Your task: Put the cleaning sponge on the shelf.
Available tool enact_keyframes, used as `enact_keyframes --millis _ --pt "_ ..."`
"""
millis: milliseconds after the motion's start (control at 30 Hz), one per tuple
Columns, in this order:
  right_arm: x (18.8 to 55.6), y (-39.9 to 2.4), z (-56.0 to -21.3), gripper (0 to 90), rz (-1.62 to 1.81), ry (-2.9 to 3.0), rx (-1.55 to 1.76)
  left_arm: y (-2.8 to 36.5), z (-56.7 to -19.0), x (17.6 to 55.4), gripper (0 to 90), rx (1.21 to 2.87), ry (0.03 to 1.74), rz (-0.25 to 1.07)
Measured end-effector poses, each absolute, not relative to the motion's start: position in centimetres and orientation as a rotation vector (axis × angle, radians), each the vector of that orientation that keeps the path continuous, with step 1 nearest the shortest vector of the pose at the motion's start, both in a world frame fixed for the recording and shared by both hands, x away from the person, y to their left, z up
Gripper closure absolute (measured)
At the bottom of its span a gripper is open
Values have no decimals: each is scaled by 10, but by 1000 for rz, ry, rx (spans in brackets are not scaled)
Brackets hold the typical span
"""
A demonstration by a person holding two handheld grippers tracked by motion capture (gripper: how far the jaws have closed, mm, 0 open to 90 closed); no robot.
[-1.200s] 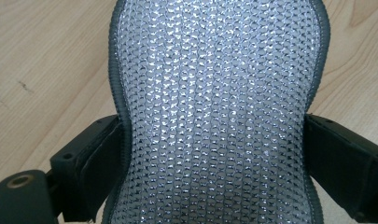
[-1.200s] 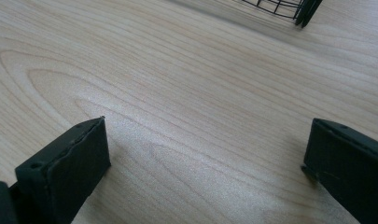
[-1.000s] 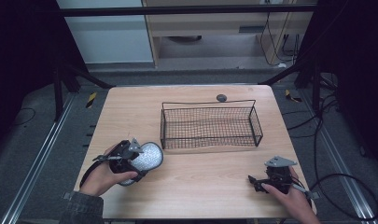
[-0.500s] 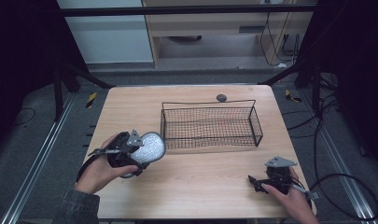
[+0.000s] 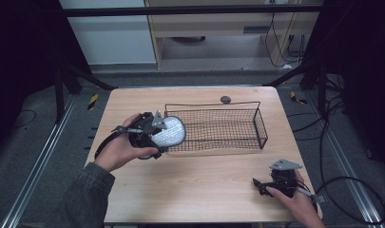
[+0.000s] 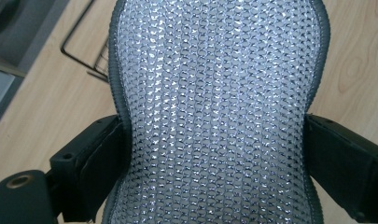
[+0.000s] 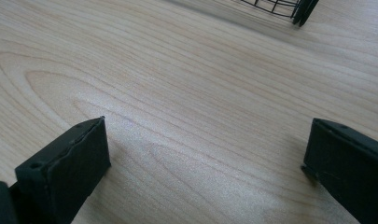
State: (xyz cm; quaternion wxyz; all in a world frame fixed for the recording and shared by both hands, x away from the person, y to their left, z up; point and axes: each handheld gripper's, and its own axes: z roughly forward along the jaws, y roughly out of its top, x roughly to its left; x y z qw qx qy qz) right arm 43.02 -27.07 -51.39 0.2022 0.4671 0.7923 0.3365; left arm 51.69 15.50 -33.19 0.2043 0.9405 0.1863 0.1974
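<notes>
A silver mesh pad with a dark grey rim (image 5: 168, 131) (image 6: 219, 112) hangs in the air, held at its narrow waist by my left gripper (image 5: 154, 135) (image 6: 214, 163), which is shut on it. The pad's far end sits over the left rim of a black wire basket (image 5: 256, 124) in the middle of the wooden table (image 5: 199, 185). In the left gripper view both black jaws press on the pad's sides. My right gripper (image 5: 260, 185) (image 7: 207, 158) rests low at the table's front right, jaws wide open with bare wood between them.
A small dark round object (image 5: 225, 99) lies on the table behind the basket. One corner of the basket (image 7: 298, 9) shows at the top of the right gripper view. Metal rails run along the floor on both sides of the table.
My left gripper has lifted the mesh pad and carried it right and away, up to the basket's left rim. The right gripper has stayed where it was.
</notes>
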Motion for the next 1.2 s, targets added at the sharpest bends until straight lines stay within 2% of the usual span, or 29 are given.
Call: enact_keyframes --millis 300,767,1200 --pt "430 -271 -514 3 941 2215 1301 135 -325 551 83 2638 500 560" --pt "431 -271 -514 3 939 2215 1296 102 -319 584 87 2642 423 585" --pt "431 -271 -514 3 941 2215 1298 78 -325 599 96 2667 367 587"
